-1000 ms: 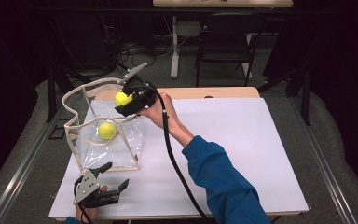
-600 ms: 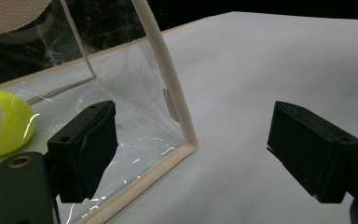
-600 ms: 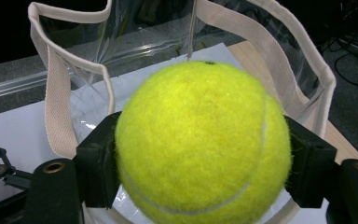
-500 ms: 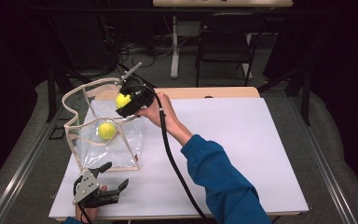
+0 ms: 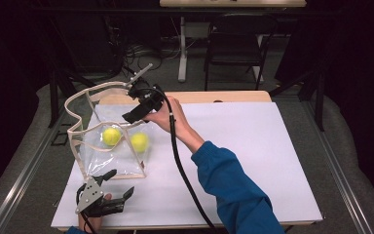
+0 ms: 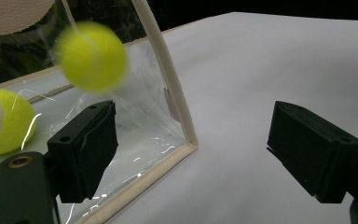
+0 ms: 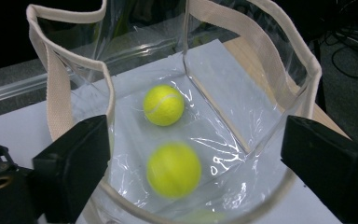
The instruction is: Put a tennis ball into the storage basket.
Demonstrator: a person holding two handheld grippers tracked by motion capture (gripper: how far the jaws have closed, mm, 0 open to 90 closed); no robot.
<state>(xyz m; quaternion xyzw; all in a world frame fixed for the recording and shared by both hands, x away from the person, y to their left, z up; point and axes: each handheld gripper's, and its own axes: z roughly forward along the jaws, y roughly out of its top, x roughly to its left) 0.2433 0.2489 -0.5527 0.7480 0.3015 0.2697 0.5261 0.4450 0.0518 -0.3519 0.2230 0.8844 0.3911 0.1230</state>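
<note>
Two tennis balls in the clear bag, both grippers empty.

High view: the right gripper (image 5: 129, 117) hangs over the open top of the clear bag (image 5: 85, 100), its jaws having just opened with nothing between them; the near ball (image 5: 139, 142) is below it inside the bag, beside the far ball (image 5: 111, 136). The left gripper (image 5: 121, 184) sits just outside the bag's front edge, jaws spread and empty.
Left gripper view: the blurred near ball (image 6: 91, 56) shows through the bag wall, above the left jaw.
Right gripper view: both balls lie on the bag's floor between the wide jaws, below them.
</note>
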